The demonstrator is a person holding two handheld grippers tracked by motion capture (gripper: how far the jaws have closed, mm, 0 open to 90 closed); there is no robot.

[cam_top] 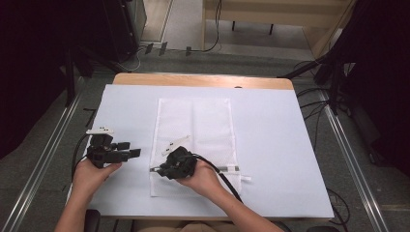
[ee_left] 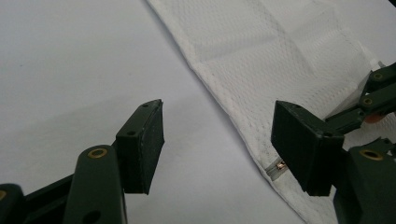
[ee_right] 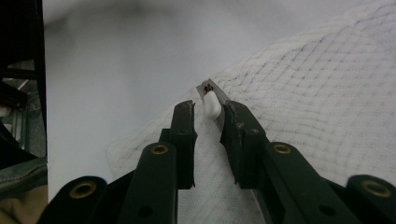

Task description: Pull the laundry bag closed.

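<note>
A white mesh laundry bag (cam_top: 193,125) lies flat on the white table cover (cam_top: 275,140), with its zipper (cam_top: 227,168) running across near its front end. My right gripper (cam_top: 160,169) is down on the bag at the zipper's left end. In the right gripper view its jaws (ee_right: 208,123) stand narrowly apart, and the white zipper pull (ee_right: 212,105) sits at their tips against the right jaw, with a gap to the left jaw. My left gripper (cam_top: 133,148) is held left of the bag, wide open and empty (ee_left: 217,140), facing the bag's edge (ee_left: 243,126).
The wooden table's far edge (cam_top: 203,79) shows beyond the white cover. Cables and dark stands (cam_top: 333,82) are on the floor around the table. The metal zipper end (ee_left: 279,165) is at the bag's side seam. White cover lies bare to the bag's right.
</note>
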